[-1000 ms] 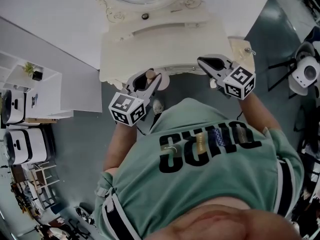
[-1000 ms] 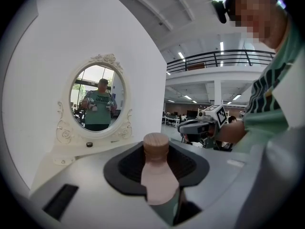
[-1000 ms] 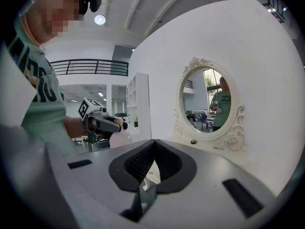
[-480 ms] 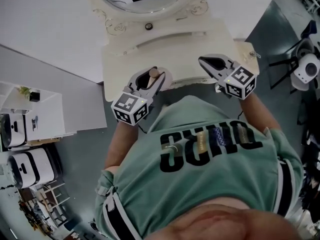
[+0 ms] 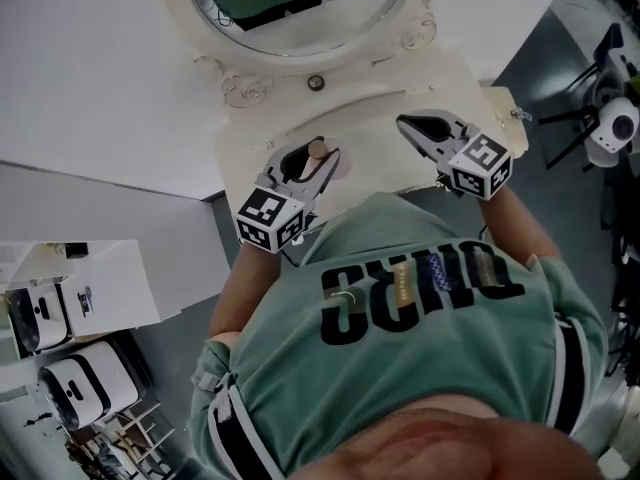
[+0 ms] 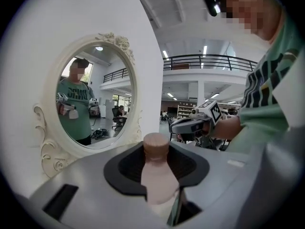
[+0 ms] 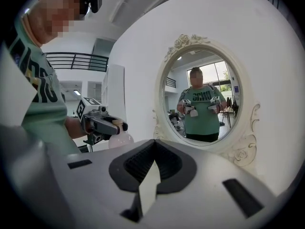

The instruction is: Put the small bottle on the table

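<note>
Pink bottle (image 6: 156,171) clamped in left hand-held gripper (image 5: 312,158) above counter (image 5: 372,118), right hand-held gripper (image 5: 412,125) pinched shut, empty; next: lower gently, release.

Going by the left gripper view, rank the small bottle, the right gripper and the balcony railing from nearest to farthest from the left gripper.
1. The small bottle: at centre, clamped between the jaws of the left gripper.
2. The right gripper: beyond the bottle, to the right.
3. The balcony railing: far background, upper right.

pale pink bottle (image 6: 157,182), seemingly tan cap (image 6: 156,144), cream table (image 5: 375,133)
</note>
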### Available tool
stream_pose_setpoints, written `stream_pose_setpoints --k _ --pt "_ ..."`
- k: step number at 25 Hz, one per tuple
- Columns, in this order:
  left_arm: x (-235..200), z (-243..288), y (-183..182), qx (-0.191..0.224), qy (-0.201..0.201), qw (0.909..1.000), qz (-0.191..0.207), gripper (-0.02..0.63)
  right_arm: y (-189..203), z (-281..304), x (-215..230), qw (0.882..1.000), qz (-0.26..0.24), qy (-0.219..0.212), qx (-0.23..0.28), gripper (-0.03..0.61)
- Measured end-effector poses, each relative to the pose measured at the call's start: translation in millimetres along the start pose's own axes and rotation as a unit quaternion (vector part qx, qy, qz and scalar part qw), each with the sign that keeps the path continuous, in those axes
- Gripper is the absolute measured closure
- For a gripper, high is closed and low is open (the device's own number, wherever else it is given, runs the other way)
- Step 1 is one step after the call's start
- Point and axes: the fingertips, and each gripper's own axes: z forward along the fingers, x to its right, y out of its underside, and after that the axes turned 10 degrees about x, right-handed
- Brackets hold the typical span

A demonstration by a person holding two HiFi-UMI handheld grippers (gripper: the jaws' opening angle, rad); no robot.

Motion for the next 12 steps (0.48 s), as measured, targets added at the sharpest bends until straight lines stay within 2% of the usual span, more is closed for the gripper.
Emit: stream_pose_setpoints --k 7,12 --pt "-59.0 17.1 2.4 -0.008 0.043 0.999 -0.014 0.472 6.6 47.5 27.4 0.999 0.016 0.037 -0.017 0.584" --pt "-84.8 34.6 3.9 -0.008 0.041 0.9989 -0.022 0.472 14.1 62.2 47.8 0.998 0.022 0.036 -0.036 0.584"
